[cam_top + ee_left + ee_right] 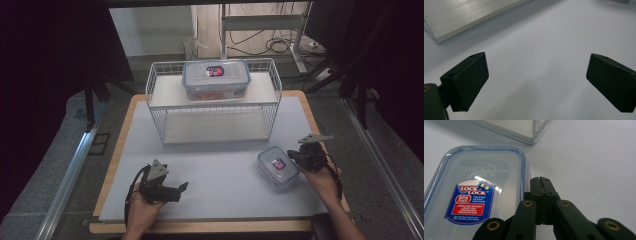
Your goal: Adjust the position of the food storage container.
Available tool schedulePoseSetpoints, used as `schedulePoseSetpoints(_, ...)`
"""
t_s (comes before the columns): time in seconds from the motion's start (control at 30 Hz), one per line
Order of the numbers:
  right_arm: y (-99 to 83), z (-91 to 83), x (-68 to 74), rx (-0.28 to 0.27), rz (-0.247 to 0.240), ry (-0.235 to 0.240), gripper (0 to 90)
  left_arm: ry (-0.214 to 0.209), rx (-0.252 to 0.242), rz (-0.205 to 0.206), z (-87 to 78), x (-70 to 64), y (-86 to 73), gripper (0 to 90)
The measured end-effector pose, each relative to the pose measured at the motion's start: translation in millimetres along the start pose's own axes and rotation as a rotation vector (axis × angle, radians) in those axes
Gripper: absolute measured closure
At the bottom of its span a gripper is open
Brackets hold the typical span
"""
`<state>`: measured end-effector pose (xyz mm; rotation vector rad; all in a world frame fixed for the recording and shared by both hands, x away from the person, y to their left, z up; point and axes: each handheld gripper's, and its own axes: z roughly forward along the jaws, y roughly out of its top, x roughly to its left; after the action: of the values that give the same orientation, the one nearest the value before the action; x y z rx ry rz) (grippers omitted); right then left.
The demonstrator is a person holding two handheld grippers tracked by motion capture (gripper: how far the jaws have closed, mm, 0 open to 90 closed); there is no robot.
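Observation:
A small clear container with a blue-rimmed lid and a red-and-blue label [277, 167] lies on the pale mat at the front right. My right gripper [291, 156] is at its right edge. In the right gripper view the jaws [541, 180] are pressed together with nothing visible between them, just beside the lid's rim [522, 170]. My left gripper [183, 186] rests low at the front left, pointing right. Its jaws [536, 72] stand wide apart over bare mat. A larger container of the same kind [216, 79] sits on top of a white wire rack [152, 82].
The rack stands at the back middle of the mat [220, 190], with a lower shelf [215, 125] beneath the top one. Its base edge [461, 20] lies ahead of the left gripper. A wooden table edge [112, 165] frames the mat. Cables and a stand [300, 45] lie on the floor beyond.

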<state>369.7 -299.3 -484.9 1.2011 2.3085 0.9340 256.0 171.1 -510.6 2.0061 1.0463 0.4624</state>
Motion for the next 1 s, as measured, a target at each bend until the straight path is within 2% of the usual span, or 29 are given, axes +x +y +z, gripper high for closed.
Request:
schedulePoseSetpoints(0.07,1.0,1.3,2.5,-0.001,-0.003,0.007,89.8,-0.002,0.001,0.000,0.7,-0.2,0.1,4.1)
schedulePoseSetpoints(0.13,5.7,6.6,13.5,0.005,-0.032,0.032,89.9,-0.005,0.004,0.001,1.6,-0.6,0.2,4.1)
schedulePoseSetpoints(0.2,6.8,7.9,16.5,0.005,-0.038,0.038,89.9,-0.006,0.005,0.002,2.2,-1.1,0.4,4.2)
schedulePoseSetpoints(0.27,11.7,13.3,30.1,0.005,-0.072,0.056,89.9,-0.008,0.006,0.002,2.8,-2.0,0.8,4.2)
schedulePoseSetpoints(0.33,12.7,14.5,33.4,0.005,-0.080,0.060,89.9,-0.008,0.007,0.004,3.2,-2.1,0.9,4.2)
schedulePoseSetpoints(0.4,16.7,19.1,45.2,0.004,-0.108,0.076,89.9,-0.009,0.009,0.007,3.4,-2.3,1.0,4.2)
schedulePoseSetpoints(0.57,22.1,26.6,63.3,-0.002,-0.132,0.104,89.8,-0.012,0.008,0.007,3.5,-2.5,1.0,4.3)
schedulePoseSetpoints(0.7,22.6,27.1,64.8,-0.003,-0.154,0.118,89.7,-0.009,0.007,0.005,2.7,-2.2,0.5,4.3)
schedulePoseSetpoints(0.73,21.6,26.3,62.3,-0.001,-0.144,0.128,89.7,-0.008,0.007,0.007,1.7,-1.5,0.4,4.3)
schedulePoseSetpoints(0.8,15.5,16.4,52.3,-0.005,-0.117,0.114,89.6,-0.007,0.000,0.000,0.7,-0.9,0.2,4.4)
schedulePoseSetpoints(0.83,15.5,16.4,52.3,-0.005,-0.117,0.114,89.6,-0.006,-0.003,-0.002,0.3,-0.3,0.0,4.4)
schedulePoseSetpoints(0.87,8.1,6.7,45.2,-0.016,-0.076,0.119,89.6,-0.011,-0.005,-0.014,0.6,0.9,-0.3,4.4)
schedulePoseSetpoints(0.97,-1.2,-1.6,40.3,-0.019,-0.059,0.117,89.5,-0.017,-0.007,-0.019,1.1,1.0,-0.5,4.5)
schedulePoseSetpoints(1.0,-10.1,-8.9,37.5,-0.011,-0.034,0.120,89.5,-0.015,-0.006,-0.014,1.2,-0.1,-0.2,4.5)
